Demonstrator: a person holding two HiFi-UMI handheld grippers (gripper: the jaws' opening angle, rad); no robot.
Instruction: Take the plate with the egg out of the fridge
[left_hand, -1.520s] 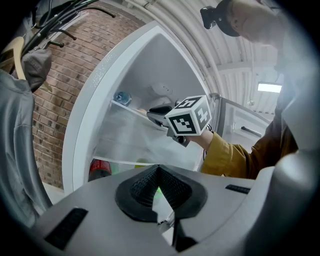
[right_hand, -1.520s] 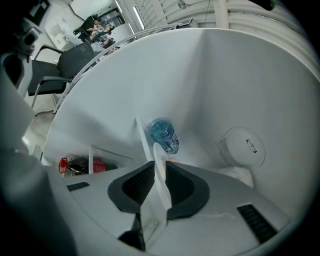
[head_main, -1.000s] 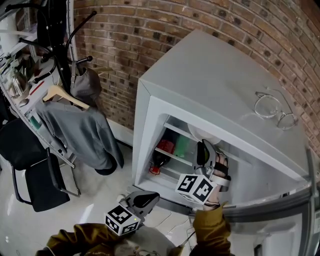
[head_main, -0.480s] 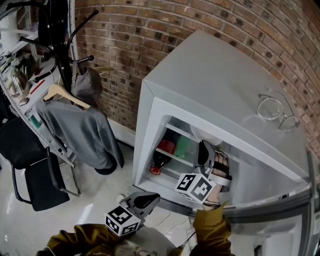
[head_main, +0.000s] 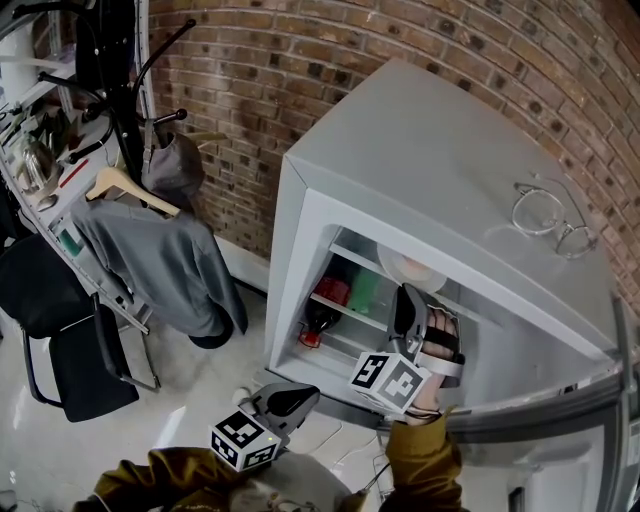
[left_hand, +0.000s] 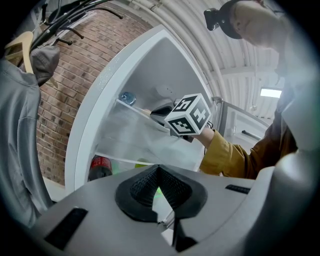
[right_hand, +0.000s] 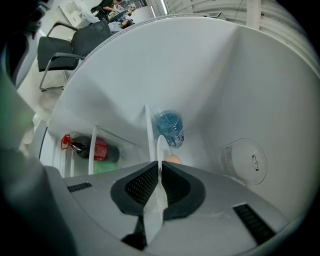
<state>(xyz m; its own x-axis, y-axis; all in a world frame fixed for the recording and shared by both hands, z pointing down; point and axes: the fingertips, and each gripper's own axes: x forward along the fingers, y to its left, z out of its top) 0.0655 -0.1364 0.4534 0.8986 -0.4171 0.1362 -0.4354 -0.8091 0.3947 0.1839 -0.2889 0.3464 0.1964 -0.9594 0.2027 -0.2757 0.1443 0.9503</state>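
Note:
The white fridge (head_main: 430, 170) stands open. My right gripper (head_main: 405, 302) reaches into its upper shelf and is shut on the rim of a white plate (head_main: 415, 270). In the right gripper view the plate (right_hand: 161, 150) shows edge-on between the jaws (right_hand: 159, 182), with the pale egg (right_hand: 173, 160) on it just beyond them. My left gripper (head_main: 295, 398) hangs low in front of the fridge, shut on nothing. In the left gripper view its jaws (left_hand: 159, 175) meet, and the right gripper's marker cube (left_hand: 187, 115) shows ahead.
A blue-capped bottle (right_hand: 170, 127) stands behind the plate. A red-labelled dark bottle (head_main: 322, 305) and a green item (head_main: 365, 293) lie on the lower shelf. Spectacles (head_main: 548, 222) rest on the fridge top. A grey jacket on a rack (head_main: 160, 260) and a black chair (head_main: 70, 350) stand left.
The right gripper has drawn back slightly toward me, and more of the plate now shows past the fridge's top edge. The left gripper has not moved.

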